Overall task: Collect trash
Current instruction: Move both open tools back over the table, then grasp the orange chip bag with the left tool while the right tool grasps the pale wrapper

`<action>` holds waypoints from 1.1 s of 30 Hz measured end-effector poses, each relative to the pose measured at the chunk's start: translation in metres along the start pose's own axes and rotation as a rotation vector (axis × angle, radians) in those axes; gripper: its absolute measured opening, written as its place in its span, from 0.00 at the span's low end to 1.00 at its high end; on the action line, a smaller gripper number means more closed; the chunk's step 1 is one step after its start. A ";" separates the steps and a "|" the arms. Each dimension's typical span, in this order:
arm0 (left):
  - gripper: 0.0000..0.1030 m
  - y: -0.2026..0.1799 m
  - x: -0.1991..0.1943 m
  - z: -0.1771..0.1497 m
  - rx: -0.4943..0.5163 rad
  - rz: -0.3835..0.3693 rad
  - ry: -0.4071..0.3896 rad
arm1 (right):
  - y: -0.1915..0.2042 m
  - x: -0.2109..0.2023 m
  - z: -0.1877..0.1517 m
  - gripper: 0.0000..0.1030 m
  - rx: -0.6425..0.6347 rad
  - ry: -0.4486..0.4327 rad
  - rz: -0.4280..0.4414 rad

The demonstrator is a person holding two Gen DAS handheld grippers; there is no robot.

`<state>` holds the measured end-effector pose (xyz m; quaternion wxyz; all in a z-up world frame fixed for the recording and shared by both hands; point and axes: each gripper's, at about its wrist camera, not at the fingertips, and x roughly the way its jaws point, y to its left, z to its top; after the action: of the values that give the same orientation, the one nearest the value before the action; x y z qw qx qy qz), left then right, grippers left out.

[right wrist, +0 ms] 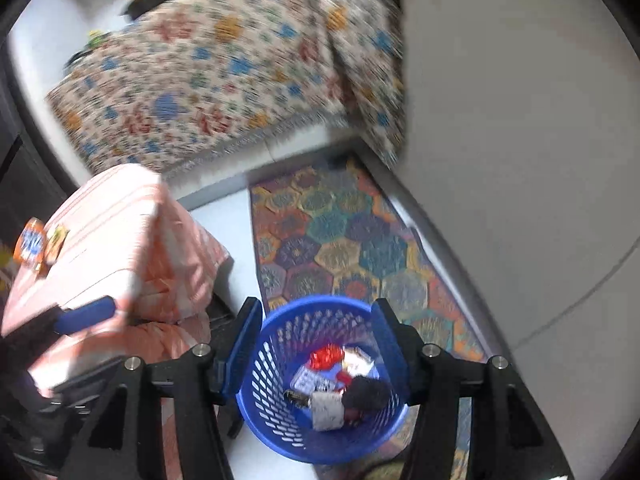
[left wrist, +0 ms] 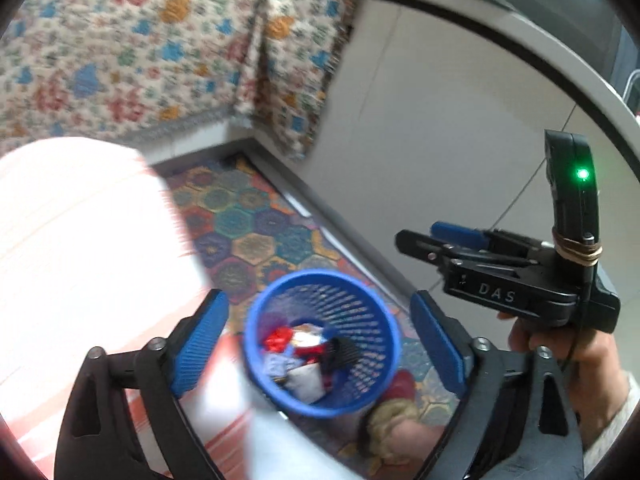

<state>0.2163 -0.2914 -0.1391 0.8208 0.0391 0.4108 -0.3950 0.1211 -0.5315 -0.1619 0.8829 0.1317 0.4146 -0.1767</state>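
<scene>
A blue mesh waste basket (left wrist: 360, 372) stands on the floor below both grippers; it also shows in the right wrist view (right wrist: 280, 412). Inside lie several pieces of trash: a red wrapper (left wrist: 278, 339), white packets and a dark item (right wrist: 366, 392). My left gripper (left wrist: 320, 344) is open and empty, its blue pads to either side above the basket. My right gripper (right wrist: 316, 344) is open and empty over the basket; it also shows in the left wrist view (left wrist: 432, 240), higher and to the right.
A pink striped table cover (right wrist: 120, 240) is at left with snack packets (right wrist: 34, 246) on it. A colourful hexagon rug (right wrist: 344, 240) lies under the basket. A floral-covered sofa (left wrist: 140, 52) is behind. White tiled floor (left wrist: 440, 140) is at right.
</scene>
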 end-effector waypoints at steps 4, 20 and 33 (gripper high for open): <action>0.92 0.049 -0.039 -0.023 -0.040 0.133 0.003 | 0.048 -0.015 -0.003 0.59 -0.118 -0.045 0.047; 0.92 0.297 -0.110 -0.017 -0.400 0.376 -0.154 | 0.230 -0.012 -0.046 0.59 -0.449 -0.078 0.217; 0.37 0.295 -0.151 -0.056 -0.422 0.254 -0.194 | 0.233 -0.007 -0.043 0.59 -0.448 -0.069 0.208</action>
<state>0.3282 0.0252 -0.1459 0.8893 -0.1197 0.3954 -0.1962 0.1856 -0.3037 -0.1628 0.9171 -0.0314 0.3975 0.0071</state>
